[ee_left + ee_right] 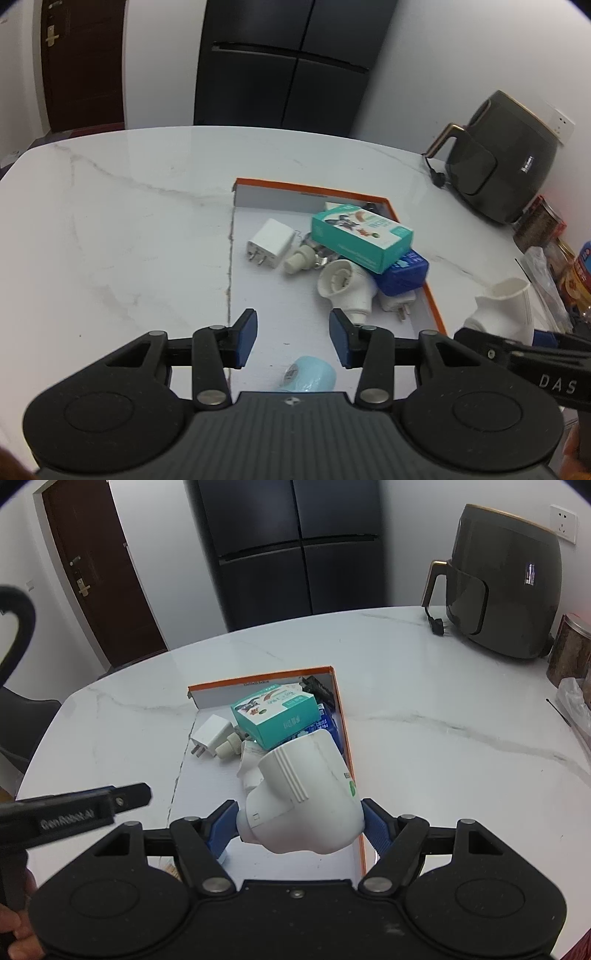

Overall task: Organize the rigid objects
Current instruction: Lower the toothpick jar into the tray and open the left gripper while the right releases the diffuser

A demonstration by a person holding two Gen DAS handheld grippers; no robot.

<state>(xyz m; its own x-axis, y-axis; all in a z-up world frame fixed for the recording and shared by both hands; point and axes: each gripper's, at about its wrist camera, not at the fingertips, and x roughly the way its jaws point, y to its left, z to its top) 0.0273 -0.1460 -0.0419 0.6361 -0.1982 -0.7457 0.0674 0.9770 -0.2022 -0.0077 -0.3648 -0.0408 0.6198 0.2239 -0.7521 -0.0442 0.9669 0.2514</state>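
Observation:
An orange-rimmed shallow box (314, 188) (266, 675) lies on the white marble table. It holds a teal carton (360, 233) (275, 710), a blue box (402, 271), a white charger (269, 243) (210, 734) and white plug-in devices (347, 288). A light blue roll (308, 374) lies near the box's front. My left gripper (293, 338) is open and empty above the box's near part. My right gripper (301, 825) is shut on a white plug-in device (306, 794) (506, 310), held above the box's right front.
A dark air fryer (506, 158) (506, 579) stands at the back right of the table, its cord beside it. Jars and packets (554, 243) crowd the right edge. A black fridge and a brown door stand behind the table.

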